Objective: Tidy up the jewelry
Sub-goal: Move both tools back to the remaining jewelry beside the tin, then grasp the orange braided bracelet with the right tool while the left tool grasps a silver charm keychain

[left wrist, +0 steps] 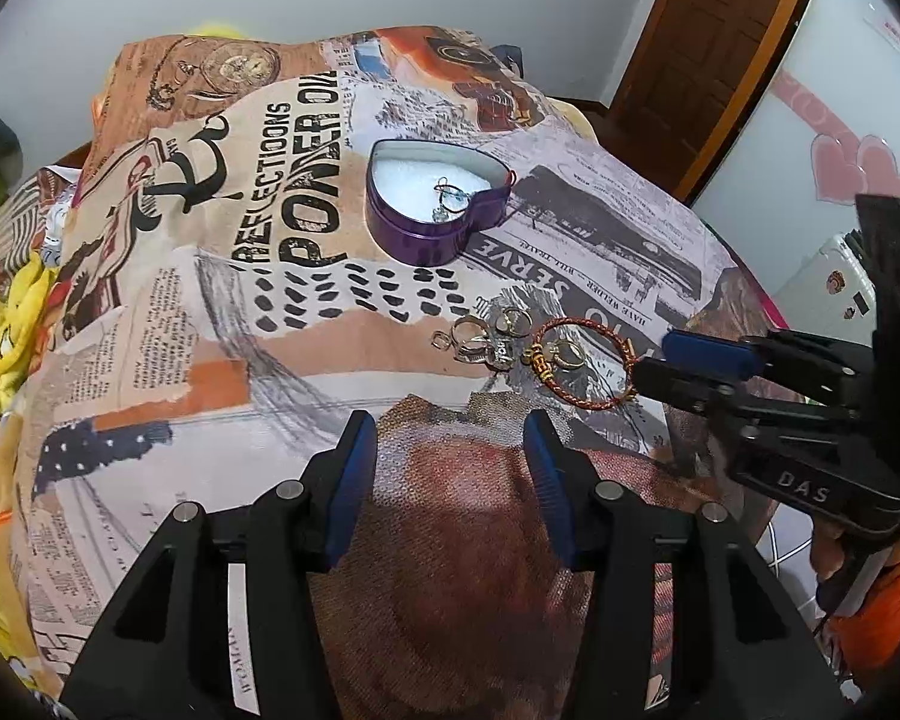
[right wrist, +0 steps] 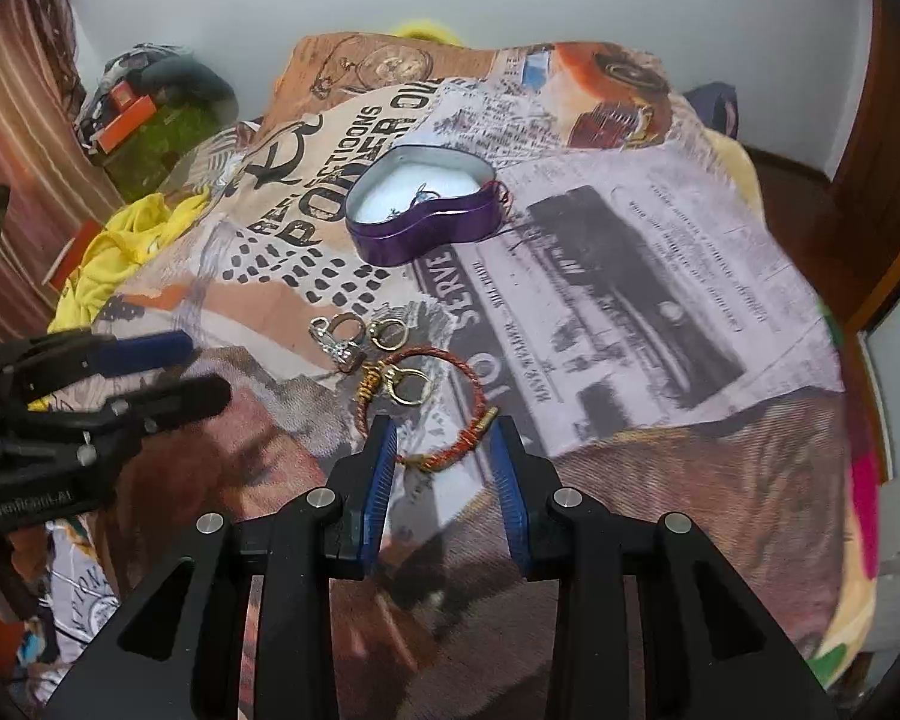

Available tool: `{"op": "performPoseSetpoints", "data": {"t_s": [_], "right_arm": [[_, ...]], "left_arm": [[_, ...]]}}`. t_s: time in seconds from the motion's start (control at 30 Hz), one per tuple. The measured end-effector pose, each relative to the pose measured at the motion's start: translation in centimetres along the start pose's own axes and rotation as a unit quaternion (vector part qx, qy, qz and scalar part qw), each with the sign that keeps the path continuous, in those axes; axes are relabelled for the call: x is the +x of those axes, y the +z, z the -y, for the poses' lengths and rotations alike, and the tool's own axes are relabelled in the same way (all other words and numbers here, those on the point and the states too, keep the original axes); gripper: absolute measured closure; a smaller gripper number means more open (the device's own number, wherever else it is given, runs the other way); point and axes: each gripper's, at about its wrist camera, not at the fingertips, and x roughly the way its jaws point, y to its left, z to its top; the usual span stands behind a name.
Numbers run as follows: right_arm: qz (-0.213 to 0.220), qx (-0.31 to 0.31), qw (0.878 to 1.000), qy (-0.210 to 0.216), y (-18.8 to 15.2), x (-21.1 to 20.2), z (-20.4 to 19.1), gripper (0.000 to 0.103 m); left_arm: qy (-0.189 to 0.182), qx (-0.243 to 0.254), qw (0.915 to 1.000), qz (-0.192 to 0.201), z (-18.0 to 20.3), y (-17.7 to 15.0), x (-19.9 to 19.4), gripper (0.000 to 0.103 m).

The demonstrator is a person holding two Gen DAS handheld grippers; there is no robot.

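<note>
A printed newspaper-collage cloth point(left wrist: 222, 324) covers the table, and near its middle sits a purple heart-shaped tin point(left wrist: 432, 204) with its lid off, a white lining inside and a small piece of jewellery point(left wrist: 447, 198) lying on it. Closer to the person, a loose cluster of rings point(left wrist: 492, 336) rests on the cloth, and just beside it lies a red braided bracelet point(left wrist: 582, 360) with gold beads; one gold ring point(right wrist: 405, 387) sits inside the bracelet's loop. The right gripper point(right wrist: 444, 456) points down at the bracelet's near edge, its blue-padded fingers standing either side of the cord with a gap showing, not pressing on it. The left gripper point(left wrist: 444, 438) hangs over bare cloth a little nearer than the rings, its jaws parted and nothing between them. A yellow garment point(right wrist: 120, 252) lies crumpled at the far left edge of the table.
</note>
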Motion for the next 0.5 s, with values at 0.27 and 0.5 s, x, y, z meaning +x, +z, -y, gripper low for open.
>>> {"op": "performPoseSetpoints", "data": {"t_s": [0.27, 0.5], "right_arm": [[-0.014, -0.024, 0.999, -0.025, -0.4, 1.8, -0.1, 0.074], [-0.004, -0.033, 0.997, -0.068, -0.6, 1.0, 1.9, 0.074]], "left_arm": [[-0.004, 0.008, 0.9999, 0.006, 0.6, 0.2, 0.6, 0.058], [-0.025, 0.014, 0.9994, -0.019, 1.5, 0.5, 2.8, 0.073]]}}
